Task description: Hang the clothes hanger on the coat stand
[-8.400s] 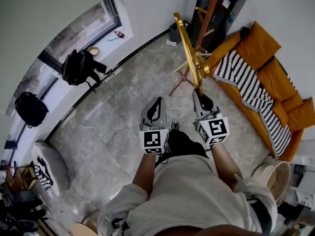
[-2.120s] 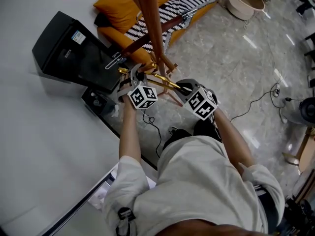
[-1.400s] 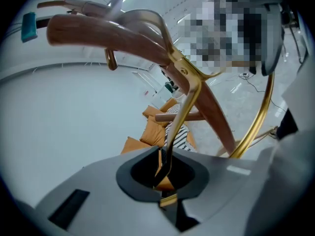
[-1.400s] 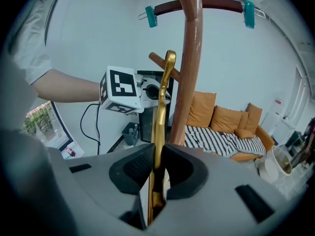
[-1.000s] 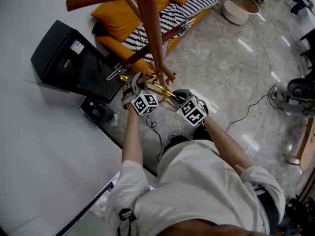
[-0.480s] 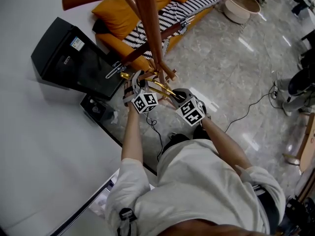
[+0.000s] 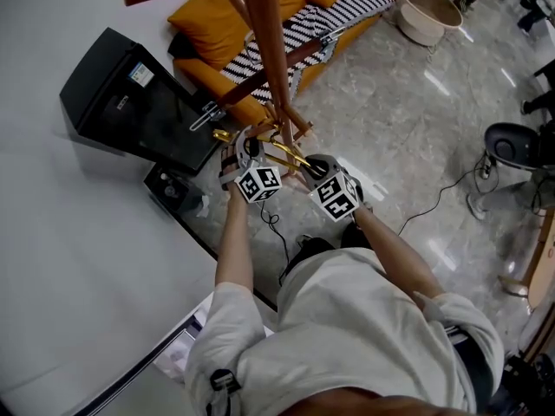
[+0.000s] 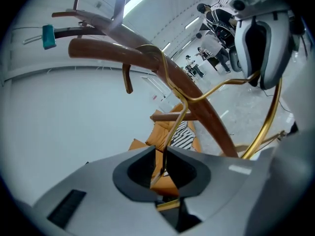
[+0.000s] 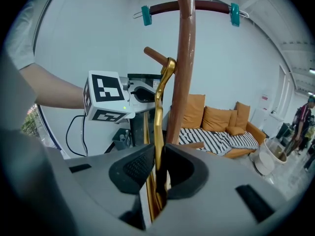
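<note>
Hook of hanger (image 9: 158,117) sits over coat stand arm (image 8: 113,53). The left tongs (image 8: 158,154) have just been opening, with the wire loose between them. The right tongs (image 9: 157,156) pinch the hanger to steady it.

**Counting What Is Here**

There are two grippers. One is the left gripper (image 8: 158,155), whose jaws have just been opening with the gold wire between them. The other is the right gripper (image 9: 158,152). There are two marker cubes (image 7: 258,183), one on each gripper.

There is one gold clothes hanger (image 9: 158,114) and one wooden coat stand (image 9: 184,73). One brown bar (image 9: 206,5) has two teal clips (image 9: 145,9).

There is one orange sofa (image 7: 212,24), one striped blanket (image 7: 299,29), one black cabinet (image 7: 130,102), one round tub (image 7: 432,11) and one black chair (image 7: 512,141). There is one person (image 7: 347,336).
</note>
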### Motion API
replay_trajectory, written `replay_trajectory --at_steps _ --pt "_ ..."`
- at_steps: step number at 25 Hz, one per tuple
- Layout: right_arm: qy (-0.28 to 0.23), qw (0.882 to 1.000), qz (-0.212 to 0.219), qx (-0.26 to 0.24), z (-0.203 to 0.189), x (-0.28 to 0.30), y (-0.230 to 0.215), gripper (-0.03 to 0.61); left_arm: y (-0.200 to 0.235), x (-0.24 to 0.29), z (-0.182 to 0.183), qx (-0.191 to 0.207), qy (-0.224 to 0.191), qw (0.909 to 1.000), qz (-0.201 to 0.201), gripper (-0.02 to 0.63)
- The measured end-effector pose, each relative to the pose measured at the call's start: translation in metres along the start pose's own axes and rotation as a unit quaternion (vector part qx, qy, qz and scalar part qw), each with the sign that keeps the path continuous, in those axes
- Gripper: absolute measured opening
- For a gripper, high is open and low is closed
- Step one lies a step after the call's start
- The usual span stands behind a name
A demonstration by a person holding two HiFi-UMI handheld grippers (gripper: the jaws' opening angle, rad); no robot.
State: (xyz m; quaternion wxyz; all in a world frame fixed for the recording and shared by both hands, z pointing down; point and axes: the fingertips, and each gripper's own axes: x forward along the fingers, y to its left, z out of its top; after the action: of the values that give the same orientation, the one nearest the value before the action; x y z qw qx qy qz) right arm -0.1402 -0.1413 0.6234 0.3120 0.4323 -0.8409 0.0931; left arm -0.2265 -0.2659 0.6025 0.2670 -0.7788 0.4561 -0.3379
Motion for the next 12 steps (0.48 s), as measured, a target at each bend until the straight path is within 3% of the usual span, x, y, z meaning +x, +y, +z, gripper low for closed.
replay_trajectory --at_steps 8,12 --pt "-0.004 1.0 -0.011 -0.001 0.001 0.001 0.001 0.059 0.006 -0.016 -0.007 -0.012 0.017 0.9998 0.005 0.13" --pt "-0.003 1.0 -0.016 0.0 -0.001 0.001 0.001 0.058 0.004 -0.028 -0.011 -0.015 0.017 0.9997 0.005 0.144"
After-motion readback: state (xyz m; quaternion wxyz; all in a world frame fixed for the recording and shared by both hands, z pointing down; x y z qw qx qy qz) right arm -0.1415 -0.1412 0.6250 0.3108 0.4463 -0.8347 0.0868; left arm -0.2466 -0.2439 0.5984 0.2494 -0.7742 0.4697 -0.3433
